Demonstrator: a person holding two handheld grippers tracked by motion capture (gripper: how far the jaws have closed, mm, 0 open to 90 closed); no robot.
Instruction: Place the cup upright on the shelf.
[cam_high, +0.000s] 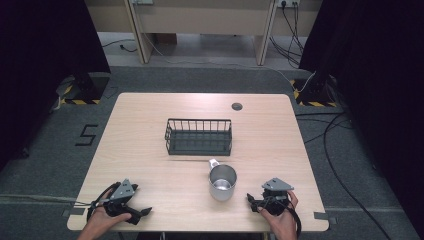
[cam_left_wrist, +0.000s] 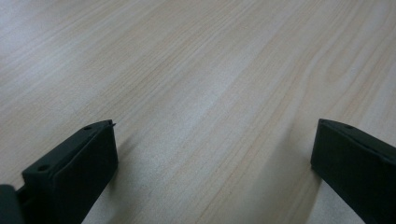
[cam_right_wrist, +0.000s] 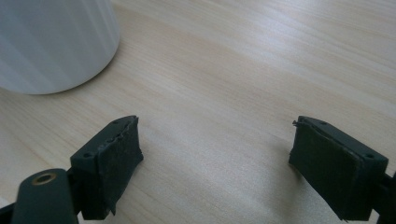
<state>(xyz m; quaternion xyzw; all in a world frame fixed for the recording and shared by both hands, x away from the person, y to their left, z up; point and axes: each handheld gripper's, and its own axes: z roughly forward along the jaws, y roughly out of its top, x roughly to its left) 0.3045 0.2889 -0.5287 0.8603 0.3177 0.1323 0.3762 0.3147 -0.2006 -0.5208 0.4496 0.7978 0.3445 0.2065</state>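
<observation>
– Where wood table meets wire basket: anything inside?
– Looks empty. Likewise steel mug, upright just in front.
– Tongs?
– Left gripper, right gripper: both spread wide, holding nothing, resting near front edge

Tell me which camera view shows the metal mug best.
The high view: the metal mug stands whole on the table, open top and handle visible, in front of the wire basket. The right gripper view catches just part of its pale side wall at upper left. The left gripper view looks at bare tabletop.
</observation>
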